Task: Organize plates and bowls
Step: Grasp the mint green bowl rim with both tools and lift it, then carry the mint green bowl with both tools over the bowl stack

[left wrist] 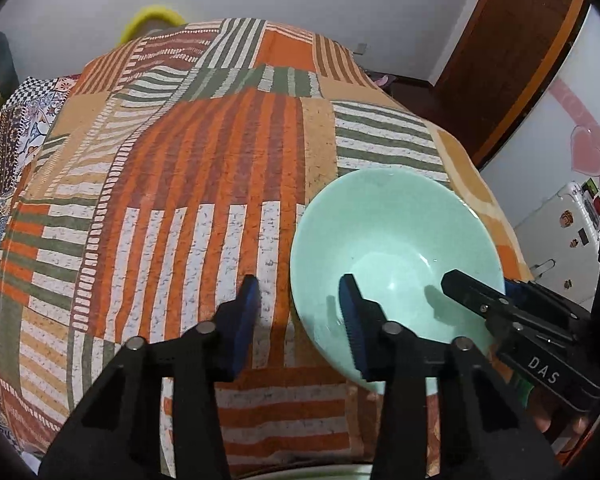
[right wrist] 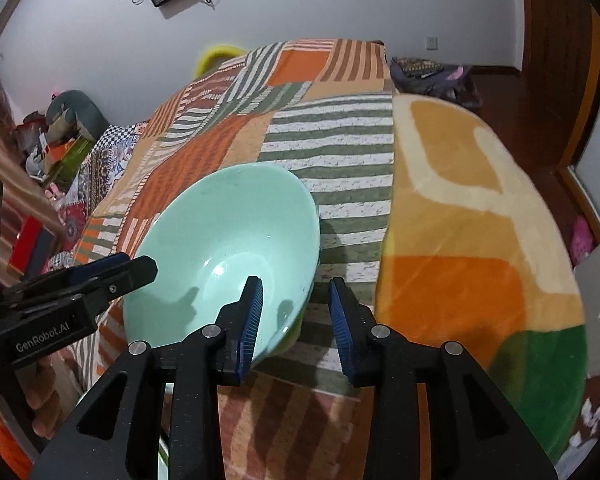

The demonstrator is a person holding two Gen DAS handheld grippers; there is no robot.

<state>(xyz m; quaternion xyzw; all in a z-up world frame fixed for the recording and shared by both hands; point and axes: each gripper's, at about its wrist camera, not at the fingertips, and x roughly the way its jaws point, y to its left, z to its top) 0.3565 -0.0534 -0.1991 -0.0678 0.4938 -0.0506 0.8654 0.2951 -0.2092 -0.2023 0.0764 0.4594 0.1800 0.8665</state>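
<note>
Two handheld grippers are straddling the rim of one mint-green bowl (left wrist: 396,248) on a bed covered in a striped patchwork bedspread (left wrist: 204,184).

Nothing is sitting inside the bowl, whose glossy inside is catching the light and the shadows of the fingers. In the left wrist view, the left gripper (left wrist: 302,300) is standing with its blue pads apart, one pad over the bowl's inside and the other outside over the cloth, the near rim passing between them without either pad pressing on it. In the right wrist view, the right gripper (right wrist: 296,300) is likewise parted, its left pad reaching inside the bowl, its right pad outside over the green stripes. An orange-and-green fleece blanket (right wrist: 476,216) is lying beside the bowl, to the right.
</note>
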